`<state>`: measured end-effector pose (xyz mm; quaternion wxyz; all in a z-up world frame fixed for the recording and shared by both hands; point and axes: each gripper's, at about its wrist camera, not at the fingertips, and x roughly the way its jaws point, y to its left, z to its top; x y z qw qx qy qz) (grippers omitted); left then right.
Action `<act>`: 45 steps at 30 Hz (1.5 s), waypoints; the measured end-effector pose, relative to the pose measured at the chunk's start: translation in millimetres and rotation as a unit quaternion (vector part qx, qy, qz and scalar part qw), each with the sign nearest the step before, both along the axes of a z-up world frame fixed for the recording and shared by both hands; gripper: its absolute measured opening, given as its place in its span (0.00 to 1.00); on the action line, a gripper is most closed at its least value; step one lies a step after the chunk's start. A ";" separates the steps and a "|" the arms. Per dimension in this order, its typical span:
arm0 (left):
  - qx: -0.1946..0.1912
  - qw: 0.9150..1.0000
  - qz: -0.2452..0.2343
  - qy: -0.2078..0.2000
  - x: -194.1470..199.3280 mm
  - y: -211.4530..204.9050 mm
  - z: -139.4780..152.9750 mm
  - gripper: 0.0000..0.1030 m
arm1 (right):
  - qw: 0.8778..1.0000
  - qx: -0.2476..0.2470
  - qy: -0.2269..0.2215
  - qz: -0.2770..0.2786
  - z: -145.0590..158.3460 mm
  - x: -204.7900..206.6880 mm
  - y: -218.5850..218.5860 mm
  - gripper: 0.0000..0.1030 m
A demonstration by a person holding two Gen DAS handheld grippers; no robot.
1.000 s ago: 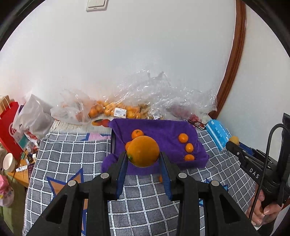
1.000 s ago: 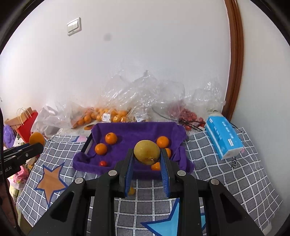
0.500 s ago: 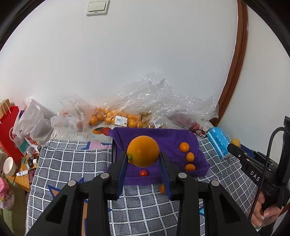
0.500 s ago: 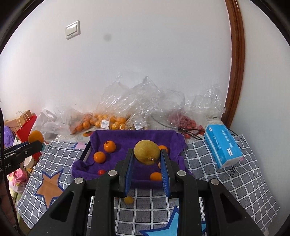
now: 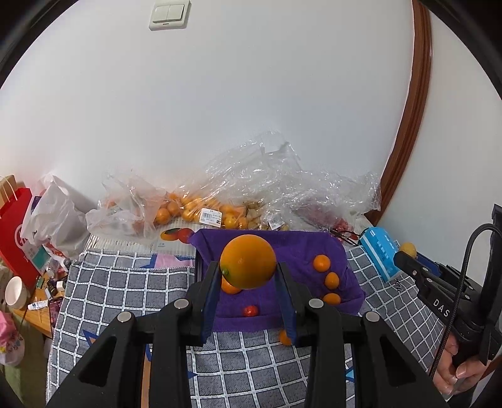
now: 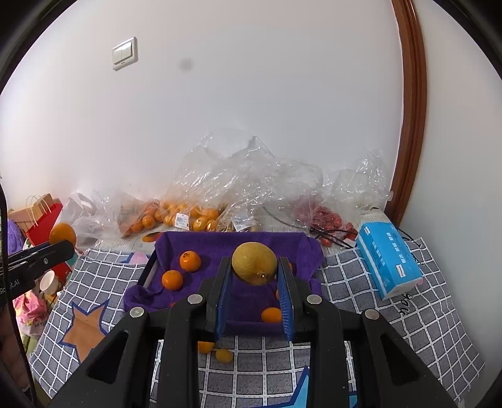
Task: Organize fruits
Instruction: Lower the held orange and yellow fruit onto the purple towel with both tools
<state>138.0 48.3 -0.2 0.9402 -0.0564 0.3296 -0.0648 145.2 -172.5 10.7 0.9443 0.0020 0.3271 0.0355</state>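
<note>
Orange (image 5: 248,261) is clamped between the blue pads of the left gripper (image 5: 248,282), held in the air above the purple towel-lined tray (image 5: 291,244); fingers closed only as far as the fruit's width. Yellow-brown round fruit (image 6: 254,263) is gripped the same way by the right gripper (image 6: 254,284), raised over the same tray, pads pressed on both sides. Small oranges (image 5: 322,263) are seen lying on the towel at the right side in the left view, three in a rough line; two more (image 6: 189,261) are seen at the left side in the right view, and one (image 6: 271,314) near the front edge. A small red fruit (image 5: 251,311) is lying on the towel near the front. Two small orange fruits (image 6: 223,355) are left on the grey checked cloth (image 6: 392,329) just in front of the tray, partly hidden by the gripper body. Behind the tray, against the wall, clear plastic bags (image 6: 251,182) are piled, with bagged oranges (image 5: 188,210) and red fruit (image 6: 326,218) inside. A blue tissue pack (image 6: 389,262) is lying on the cloth right of the tray. A red paper bag (image 5: 12,232) and a white cup (image 5: 14,292) are seen at far left, off the cloth. A wall switch (image 5: 169,14) is mounted above. The view of the tray's middle is blocked by each held fruit.
</note>
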 end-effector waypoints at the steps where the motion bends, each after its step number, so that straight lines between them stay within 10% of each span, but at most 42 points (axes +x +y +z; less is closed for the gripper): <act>1: 0.001 1.000 0.001 0.000 0.9 0.4 -0.2 0.32 | 1.000 0.000 0.000 0.000 -0.3 1.1 -0.1 0.27; 45: -0.002 1.000 0.007 0.013 55.4 -1.7 -14.9 0.32 | 1.000 -0.008 0.014 0.004 -26.0 47.8 -2.9 0.27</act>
